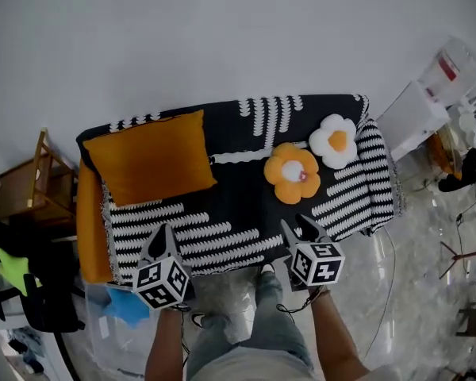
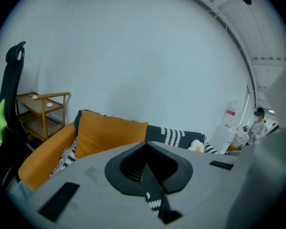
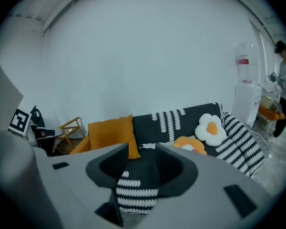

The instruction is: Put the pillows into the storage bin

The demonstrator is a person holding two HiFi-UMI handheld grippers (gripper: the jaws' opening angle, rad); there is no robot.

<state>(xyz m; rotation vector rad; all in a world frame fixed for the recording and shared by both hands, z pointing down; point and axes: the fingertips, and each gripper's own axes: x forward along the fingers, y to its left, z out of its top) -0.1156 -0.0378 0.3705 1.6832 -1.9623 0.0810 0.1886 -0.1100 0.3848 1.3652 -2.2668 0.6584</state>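
- A black-and-white patterned sofa (image 1: 238, 205) fills the middle of the head view, with a wooden side table (image 1: 28, 189) at the left edge.
- A square orange pillow (image 1: 155, 159) lies on the sofa at upper left. An orange flower-shaped pillow (image 1: 292, 173) and a white flower-shaped pillow (image 1: 334, 140) lie just beside each other at right.
- The left gripper (image 1: 165, 230) is at lower left, fingers closed together and empty.
- The right gripper (image 1: 299, 225) is at lower centre, fingers wide apart and holding nothing.

The left gripper (image 1: 165, 230) points forward, jaws closed tip to tip, gripping nothing. The right gripper (image 1: 300, 225) is held level beside it, jaws spread apart and empty. The left forearm (image 1: 165, 341) and right forearm (image 1: 335, 336) extend forward, roughly parallel.
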